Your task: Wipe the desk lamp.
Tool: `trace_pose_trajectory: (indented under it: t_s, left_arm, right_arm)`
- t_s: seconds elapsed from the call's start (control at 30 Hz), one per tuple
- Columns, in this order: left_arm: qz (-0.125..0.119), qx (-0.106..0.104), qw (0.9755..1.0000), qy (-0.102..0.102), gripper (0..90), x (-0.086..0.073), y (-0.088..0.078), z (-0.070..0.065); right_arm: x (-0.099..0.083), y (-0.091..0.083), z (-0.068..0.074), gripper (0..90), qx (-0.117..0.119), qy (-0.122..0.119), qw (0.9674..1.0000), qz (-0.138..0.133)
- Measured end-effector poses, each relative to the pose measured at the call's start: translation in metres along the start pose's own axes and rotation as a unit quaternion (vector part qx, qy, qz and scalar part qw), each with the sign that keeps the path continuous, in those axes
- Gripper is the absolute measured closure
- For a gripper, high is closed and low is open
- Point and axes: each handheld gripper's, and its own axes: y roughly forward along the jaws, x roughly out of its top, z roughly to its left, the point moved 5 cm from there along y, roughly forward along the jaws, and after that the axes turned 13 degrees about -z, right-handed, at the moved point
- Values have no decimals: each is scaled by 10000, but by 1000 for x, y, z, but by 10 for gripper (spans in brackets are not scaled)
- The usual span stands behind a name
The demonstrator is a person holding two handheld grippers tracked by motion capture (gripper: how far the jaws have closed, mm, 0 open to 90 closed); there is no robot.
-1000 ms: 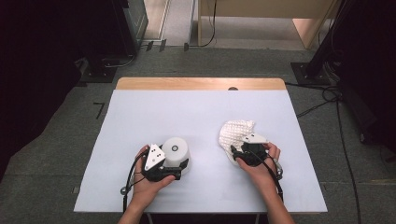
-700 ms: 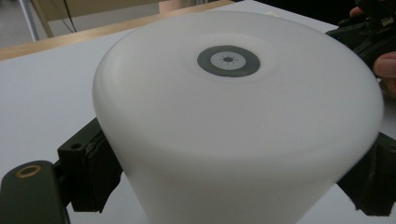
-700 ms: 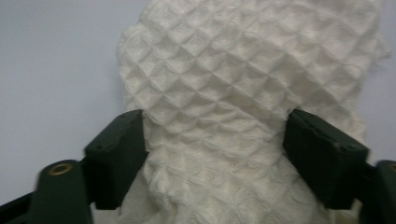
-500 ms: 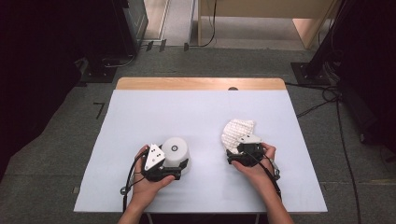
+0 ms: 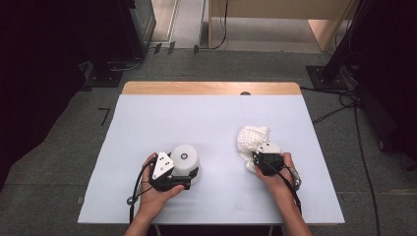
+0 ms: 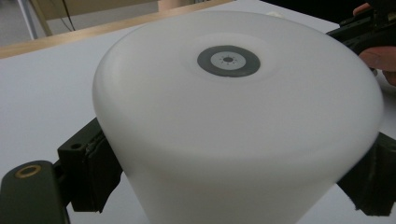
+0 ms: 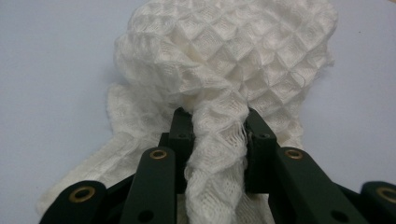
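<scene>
While the left gripper is clamping the upturned white plastic cup near the front edge of the worktop, left of middle, the right gripper is pinching a fold of the white waffle-weave cloth, which is lying bunched toward the front right. In the left gripper view the jaws are standing wide, pressing on both sides of the cup, whose base with its grey ring is facing up. In the right gripper view the jaws are standing narrow, with a ridge of the cloth squeezed between them.

To my eye the step in hand is securing the cloth, probably for wiping the cup. Doing it well is going to mean keeping a thick enough fold in the pinch so the loose weave is not slipping out, lifting slowly, and keeping the cup steady and pressed down.

Compared with the earlier frames, the right jaws have just been closing, now with cloth between them, and the cloth is looking more gathered. The cup and the left hand are sitting just where they were.
</scene>
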Motion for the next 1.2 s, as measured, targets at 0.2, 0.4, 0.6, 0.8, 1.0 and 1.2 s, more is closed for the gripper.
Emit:
trace_pose_trajectory:
  t_s: [0.2, 0.4, 0.6, 0.8, 1.0, 1.2]
  left_arm:
    - [-25, 24, 10000, -36, 85, 0, -1, 3]
    - [-103, -48, 9999, -59, 86, 2, -1, 2]
    - [-120, -215, 9996, -117, 86, 3, 5, -4]
    - [-168, -500, 9979, -386, 86, 3, 9, -6]
    - [-74, -622, 9971, -436, 87, -1, 12, -7]
    - [-68, -592, 9973, -432, 87, -1, 13, -8]
  right_arm:
    - [1, -6, -8, 779, 69, -56, 9999, -98]
    - [16, -20, -10, 794, 257, 416, 9973, -548]
    - [50, -43, 15, 793, 834, 922, 9837, -1301]
    - [77, -66, 55, 791, 1537, 927, 9607, -2116]
    - [75, -62, 93, 789, 1910, 711, 9551, -2149]
    - [63, -51, 115, 785, 2103, 456, 9593, -1828]
